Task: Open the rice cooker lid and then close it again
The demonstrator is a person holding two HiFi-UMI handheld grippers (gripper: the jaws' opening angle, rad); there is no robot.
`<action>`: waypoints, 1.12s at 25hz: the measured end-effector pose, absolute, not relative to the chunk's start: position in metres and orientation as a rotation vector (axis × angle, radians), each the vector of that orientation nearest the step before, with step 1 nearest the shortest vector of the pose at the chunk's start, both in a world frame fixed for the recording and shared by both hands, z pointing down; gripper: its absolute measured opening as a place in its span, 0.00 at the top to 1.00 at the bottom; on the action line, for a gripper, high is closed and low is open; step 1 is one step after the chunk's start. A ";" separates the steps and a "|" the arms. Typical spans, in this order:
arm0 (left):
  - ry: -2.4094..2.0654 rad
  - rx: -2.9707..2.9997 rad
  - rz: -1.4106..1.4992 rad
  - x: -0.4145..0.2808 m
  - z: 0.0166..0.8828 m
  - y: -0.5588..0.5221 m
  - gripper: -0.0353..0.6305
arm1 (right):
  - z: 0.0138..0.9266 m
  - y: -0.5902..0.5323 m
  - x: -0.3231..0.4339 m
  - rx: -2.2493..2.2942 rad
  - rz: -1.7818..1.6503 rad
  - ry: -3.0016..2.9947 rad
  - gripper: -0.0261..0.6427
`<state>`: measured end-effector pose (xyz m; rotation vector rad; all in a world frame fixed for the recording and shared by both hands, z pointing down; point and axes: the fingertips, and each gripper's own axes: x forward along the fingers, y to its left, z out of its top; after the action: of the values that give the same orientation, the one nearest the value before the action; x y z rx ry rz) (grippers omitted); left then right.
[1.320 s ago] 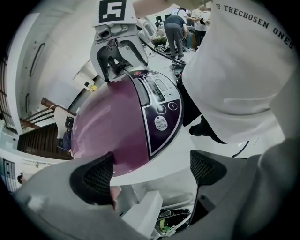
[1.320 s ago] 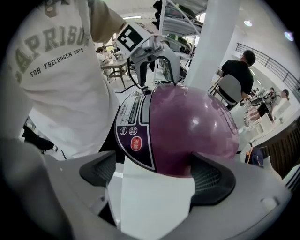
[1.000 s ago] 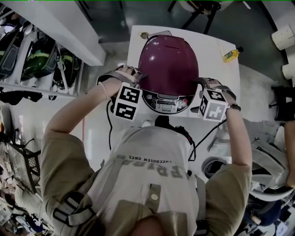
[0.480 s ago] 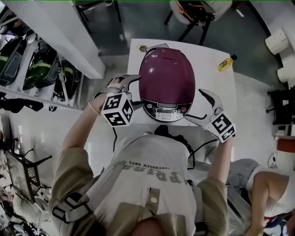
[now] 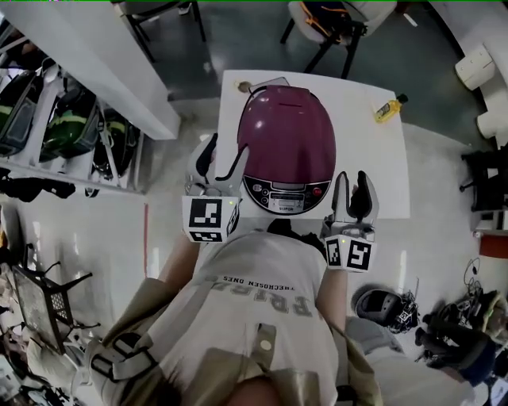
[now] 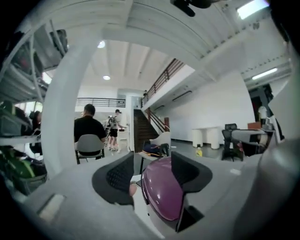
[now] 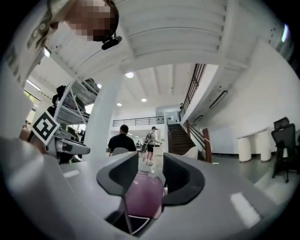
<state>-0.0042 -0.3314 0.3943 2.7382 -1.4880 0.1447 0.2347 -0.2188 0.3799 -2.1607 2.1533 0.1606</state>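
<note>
The maroon rice cooker (image 5: 287, 143) stands on the white table (image 5: 373, 158) with its lid down and its control panel toward me. My left gripper (image 5: 223, 158) hovers off the cooker's left front, jaws apart with nothing between them. My right gripper (image 5: 353, 189) hovers off its right front, near the table's front edge, jaws narrowly apart and empty. Both pairs of jaws have just been closing on nothing. In the left gripper view the cooker (image 6: 161, 194) shows beyond the fingers (image 6: 115, 180). The right gripper view has the cooker (image 7: 139, 192) further off, behind the fingers (image 7: 180, 180).
A yellow bottle (image 5: 388, 109) lies near the table's far right corner, and a small round object (image 5: 248, 84) sits at its far left corner. A rack with helmets (image 5: 71, 119) runs along the left. Chairs (image 5: 333, 24) stand beyond the table. People (image 6: 89, 129) are in the background.
Both grippers have come off the cooker's sides, risen, drawn back toward me and rolled over. Their jaws have narrowed. The cooker's lid stays down.
</note>
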 end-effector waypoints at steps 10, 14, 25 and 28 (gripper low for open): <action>-1.852 2.580 0.033 -0.040 0.393 -0.322 0.91 | 0.368 -0.211 0.232 -2.311 0.312 2.032 0.96; -1.843 2.617 0.007 -0.038 0.384 -0.320 0.93 | 0.363 -0.211 0.229 -2.314 0.347 2.040 0.96; -1.863 2.698 -0.003 -0.034 0.366 -0.315 0.93 | 0.357 -0.210 0.223 -2.277 0.373 2.050 0.96; -1.864 2.707 -0.001 -0.033 0.366 -0.313 0.93 | 0.356 -0.209 0.223 -2.267 0.382 2.050 0.96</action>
<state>-0.0328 -0.3131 0.3656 2.7075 -1.8642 -0.0009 0.2226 -0.2091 0.3560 -2.2674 2.0497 0.3824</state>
